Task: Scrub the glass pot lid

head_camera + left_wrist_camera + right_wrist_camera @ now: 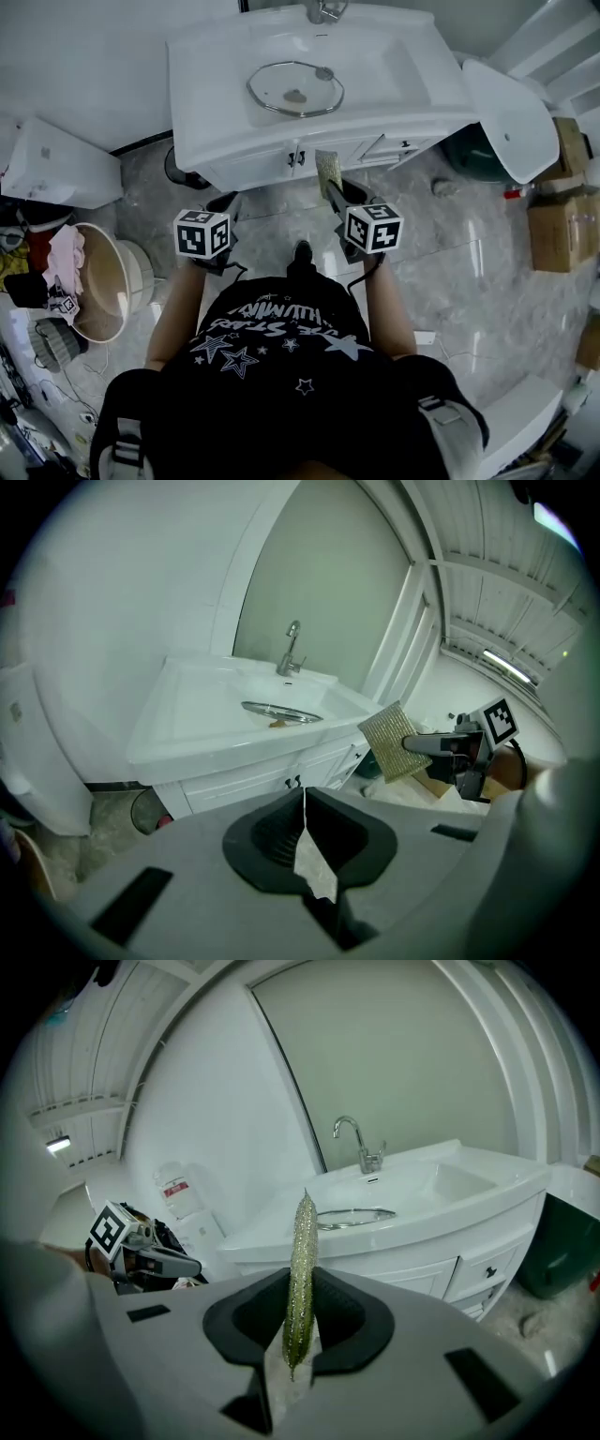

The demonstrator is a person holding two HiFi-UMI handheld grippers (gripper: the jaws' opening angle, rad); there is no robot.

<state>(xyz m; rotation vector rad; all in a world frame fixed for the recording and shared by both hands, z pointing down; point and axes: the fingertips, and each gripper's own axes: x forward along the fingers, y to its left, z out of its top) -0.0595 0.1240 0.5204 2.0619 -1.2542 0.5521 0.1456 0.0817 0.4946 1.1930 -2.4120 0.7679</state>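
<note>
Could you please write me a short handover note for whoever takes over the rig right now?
The left gripper has its jaws together with nothing in them, held low in front of the sink.
The right gripper is shut on the scrub pad, short of the sink.
The glass lid lies flat in the basin, below the tap.
Done: pad in hand. Left: bring the pad to the lid and scrub, probably steadying the lid with the left gripper.
</note>
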